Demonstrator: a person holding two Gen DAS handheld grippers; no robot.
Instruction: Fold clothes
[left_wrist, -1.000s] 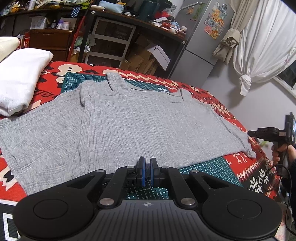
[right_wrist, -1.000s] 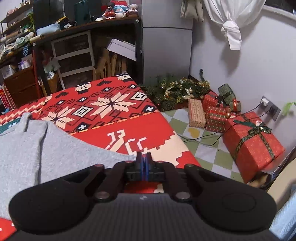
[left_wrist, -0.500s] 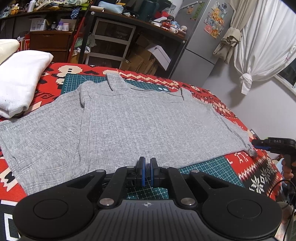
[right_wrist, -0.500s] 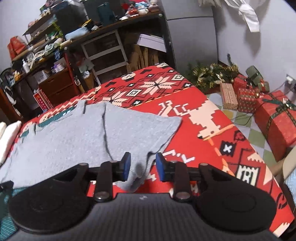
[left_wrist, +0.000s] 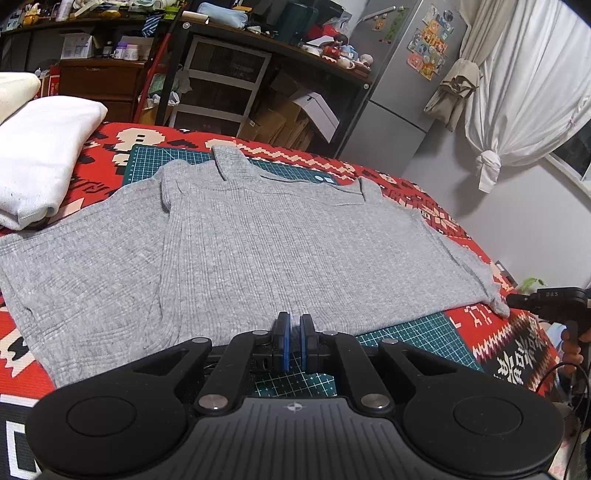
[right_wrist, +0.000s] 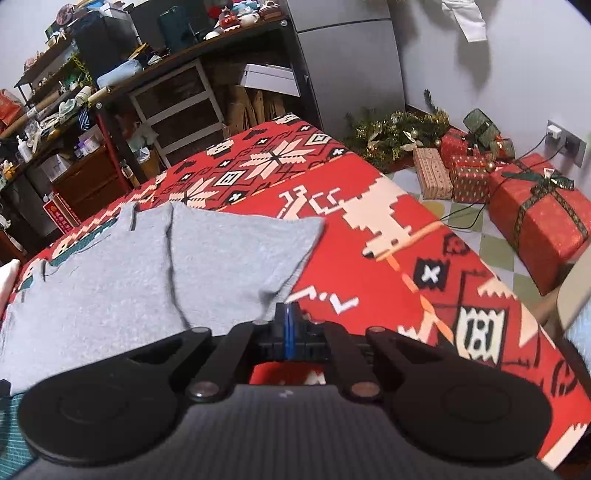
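left view: whole grey ribbed sweater (left_wrist: 280, 243) flat on red patterned blanket (left_wrist: 509, 332), collar away, sleeves spanning left-right | right view: only its sleeve end, gift boxes (right_wrist: 532, 206) beyond | left gripper (left_wrist: 293, 341) nearly closed, empty, at hem | right gripper (right_wrist: 289, 332) pinched on sleeve corner
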